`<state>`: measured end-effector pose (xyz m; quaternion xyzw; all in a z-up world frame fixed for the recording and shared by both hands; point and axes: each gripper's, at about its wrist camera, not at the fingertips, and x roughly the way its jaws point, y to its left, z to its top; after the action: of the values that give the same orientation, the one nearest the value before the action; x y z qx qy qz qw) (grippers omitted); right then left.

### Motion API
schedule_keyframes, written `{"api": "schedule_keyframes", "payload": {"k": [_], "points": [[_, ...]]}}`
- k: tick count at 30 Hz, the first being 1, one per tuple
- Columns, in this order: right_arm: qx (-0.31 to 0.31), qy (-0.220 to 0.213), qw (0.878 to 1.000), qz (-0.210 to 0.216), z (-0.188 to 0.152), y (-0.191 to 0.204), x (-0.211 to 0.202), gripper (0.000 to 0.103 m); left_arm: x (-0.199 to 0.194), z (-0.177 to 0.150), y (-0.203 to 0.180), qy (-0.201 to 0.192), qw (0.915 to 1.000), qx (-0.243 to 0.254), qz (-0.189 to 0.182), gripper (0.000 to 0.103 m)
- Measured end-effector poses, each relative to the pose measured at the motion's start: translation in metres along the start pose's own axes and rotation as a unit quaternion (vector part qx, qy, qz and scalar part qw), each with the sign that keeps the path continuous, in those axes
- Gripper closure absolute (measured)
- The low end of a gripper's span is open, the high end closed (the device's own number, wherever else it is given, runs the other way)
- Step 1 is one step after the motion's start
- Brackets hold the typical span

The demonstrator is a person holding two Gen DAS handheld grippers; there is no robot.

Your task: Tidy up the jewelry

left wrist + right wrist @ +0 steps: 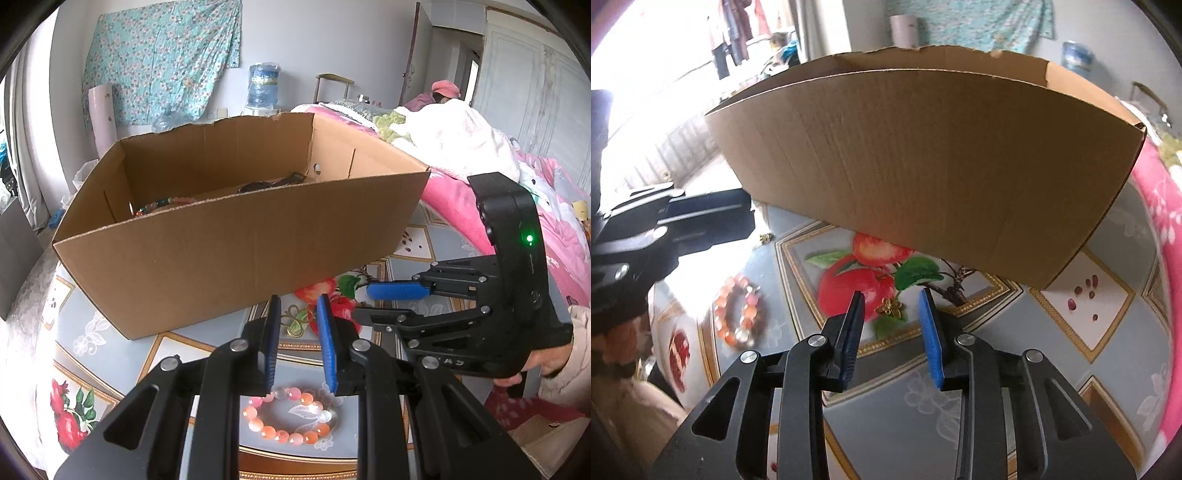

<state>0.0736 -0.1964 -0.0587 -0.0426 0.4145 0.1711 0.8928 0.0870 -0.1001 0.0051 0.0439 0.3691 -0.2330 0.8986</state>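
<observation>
One small gold flower-shaped brooch (891, 307) lies on the tablecloth (990, 387).

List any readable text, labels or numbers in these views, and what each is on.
"CA": pale letters, upside down, on the body of the right gripper; the rest is cut off and the reading is uncertain.
Water jug label: printed, too blurred to read.
Cardboard box: no print on the faces shown.
Tablecloth: fruit and flower pictures only, no words.
</observation>
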Motion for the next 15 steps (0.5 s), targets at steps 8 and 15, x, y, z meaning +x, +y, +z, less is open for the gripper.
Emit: {"api": "schedule_keyframes", "payload": {"k": [8,15], "points": [[-0.031,-0.007,0.999,-0.030,-0.005,0.020,-0.004,0.084,0.000,0.000,0.001,0.000,1.0000,-0.005,-0.001,0.084],[-0.030,-0.007,0.999,-0.029,-0.003,0.009,-0.016,0.093,0.000,0.000,0.001,0.000,1.0000,-0.006,-0.001,0.084]]}}
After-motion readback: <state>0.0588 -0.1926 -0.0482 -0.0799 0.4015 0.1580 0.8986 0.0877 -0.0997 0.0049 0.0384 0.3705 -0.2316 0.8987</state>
